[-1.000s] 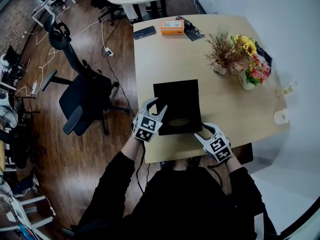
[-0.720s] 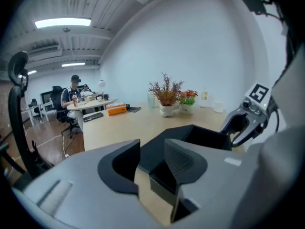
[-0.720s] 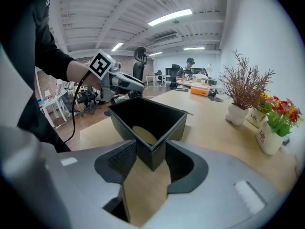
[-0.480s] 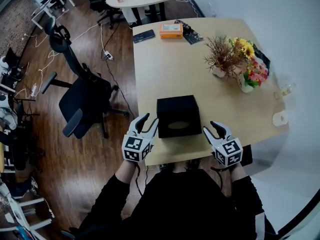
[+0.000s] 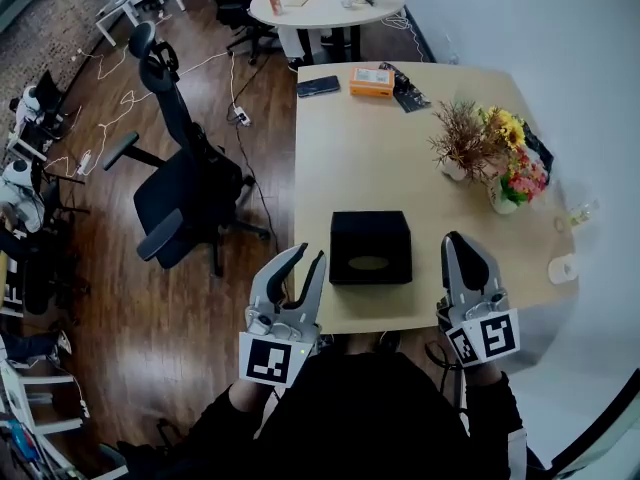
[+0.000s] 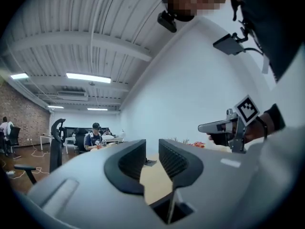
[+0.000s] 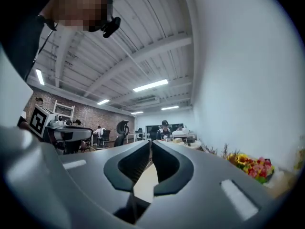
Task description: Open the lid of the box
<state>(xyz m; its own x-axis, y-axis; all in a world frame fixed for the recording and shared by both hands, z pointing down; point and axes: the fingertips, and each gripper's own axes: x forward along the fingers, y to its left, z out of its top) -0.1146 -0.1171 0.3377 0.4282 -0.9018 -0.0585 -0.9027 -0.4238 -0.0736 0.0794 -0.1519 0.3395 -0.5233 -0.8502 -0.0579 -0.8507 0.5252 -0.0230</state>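
I hold both tongs up at the near edge of the table (image 5: 350, 158), clear of the black box (image 5: 370, 248), which sits between them and a little farther out. The box stands on the near part of the table, close to the near edge, its lid on and an oval opening showing in its top. My left tongs (image 5: 310, 255) are left of the box, over the near left corner of the table and the wooden floor (image 5: 130, 298). Their 2 jaws are closing, a narrow gap remains between them, and only the table top far beyond shows through it, so they grasp nothing. My right tongs (image 5: 456, 240) are right of the box, over the near right part of the table. Their jaws are closing too and have all but met at the tips, clenched on nothing. Neither pair touches the box. Farther out, on the right side of the table, a pot of dry brown sprigs (image 5: 462, 138) stands just beside a bunch of yellow and pink flowers (image 5: 515, 168). At the far edge lie an orange packet (image 5: 372, 81) and a dark phone (image 5: 318, 86). A black office chair (image 5: 185, 188) stands on the floor left of the table, and a round white table (image 5: 325, 3) stands beyond its far end.
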